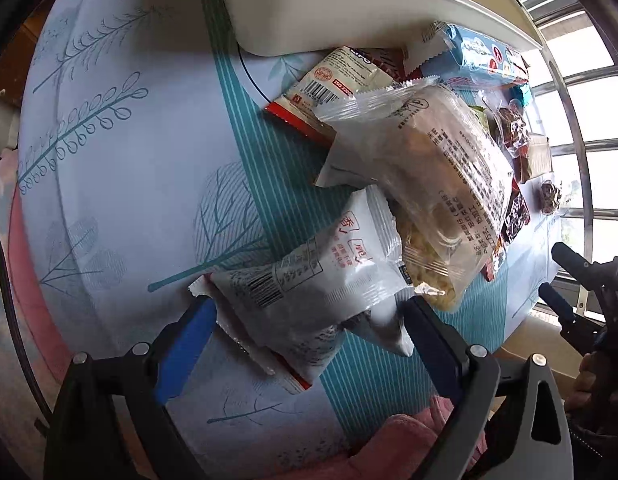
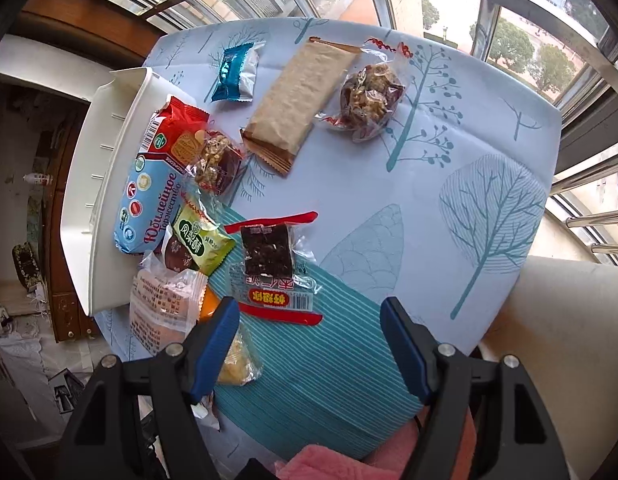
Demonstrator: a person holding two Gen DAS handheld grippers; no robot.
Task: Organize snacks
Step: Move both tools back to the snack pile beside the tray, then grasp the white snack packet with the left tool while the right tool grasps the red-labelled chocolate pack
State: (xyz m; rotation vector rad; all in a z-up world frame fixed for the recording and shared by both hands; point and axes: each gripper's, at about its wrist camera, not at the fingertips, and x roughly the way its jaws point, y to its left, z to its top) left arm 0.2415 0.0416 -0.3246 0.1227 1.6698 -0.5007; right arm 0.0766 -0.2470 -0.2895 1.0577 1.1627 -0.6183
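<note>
A table draped in a pale blue tree-print cloth (image 2: 449,216) carries a white plastic bin (image 2: 105,208) along one edge, with a scatter of wrapped snack packets (image 2: 269,254) lying beside it.

Snack packets (image 2: 177,216) crowd the bench's (image 2: 449,240) left part, piled against a white tray (image 2: 109,168). The bench's right part lies bare, open for passage. Under the right claw (image 2: 309,336), a clear-wrapped dark bar (image 2: 269,256) lies just ahead on striped cloth.

Left hand-held gripper (image 1: 309,324) jaws spread, right hand-held gripper (image 2: 309,316) likewise, both angled downward
</note>
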